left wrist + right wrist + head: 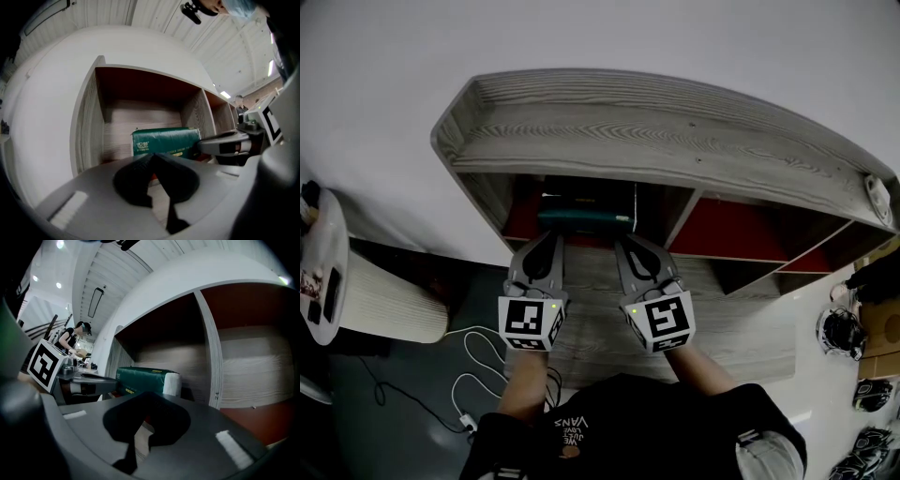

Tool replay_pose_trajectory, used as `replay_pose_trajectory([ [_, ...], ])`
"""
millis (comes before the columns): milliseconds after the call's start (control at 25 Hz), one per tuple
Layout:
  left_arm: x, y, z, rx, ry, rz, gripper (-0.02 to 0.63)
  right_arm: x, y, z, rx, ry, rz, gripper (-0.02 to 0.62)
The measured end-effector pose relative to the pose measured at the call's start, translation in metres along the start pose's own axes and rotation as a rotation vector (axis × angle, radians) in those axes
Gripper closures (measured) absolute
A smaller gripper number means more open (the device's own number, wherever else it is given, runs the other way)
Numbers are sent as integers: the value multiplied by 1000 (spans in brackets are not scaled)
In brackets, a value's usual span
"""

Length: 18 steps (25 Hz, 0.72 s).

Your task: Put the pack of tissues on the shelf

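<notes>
Just one tissue pack point(586, 219) (shelved), two claws point(551, 240) point(626, 244).

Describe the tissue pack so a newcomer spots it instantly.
Find the grey wooden shelf unit against the wall. In its leftmost compartment lies the tissue pack. It is the only dark green block there; the neighbouring compartments show just red panels.

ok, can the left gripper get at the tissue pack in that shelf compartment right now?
Probably yes. The green tissue pack sits in the open-fronted left compartment, straight ahead of the left gripper, with nothing between them. Its jaws are shut, so they'd need opening first.
</notes>
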State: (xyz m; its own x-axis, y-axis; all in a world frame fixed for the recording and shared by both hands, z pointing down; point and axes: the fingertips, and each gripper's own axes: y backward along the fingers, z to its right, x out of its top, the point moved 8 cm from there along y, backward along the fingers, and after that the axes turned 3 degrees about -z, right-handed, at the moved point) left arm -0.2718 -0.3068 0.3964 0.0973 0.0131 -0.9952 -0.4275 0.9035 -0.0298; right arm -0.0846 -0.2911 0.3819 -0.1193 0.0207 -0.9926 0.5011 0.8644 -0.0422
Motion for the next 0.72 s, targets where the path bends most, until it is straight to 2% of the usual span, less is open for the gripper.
replay_pose_trajectory([
  [320, -8, 15, 7, 1, 38, 1, 548, 1, 15, 0, -1, -27, 17, 592],
  [720, -7, 42, 29, 21, 45, 10, 548, -4, 45, -6, 27, -37, 21, 592],
])
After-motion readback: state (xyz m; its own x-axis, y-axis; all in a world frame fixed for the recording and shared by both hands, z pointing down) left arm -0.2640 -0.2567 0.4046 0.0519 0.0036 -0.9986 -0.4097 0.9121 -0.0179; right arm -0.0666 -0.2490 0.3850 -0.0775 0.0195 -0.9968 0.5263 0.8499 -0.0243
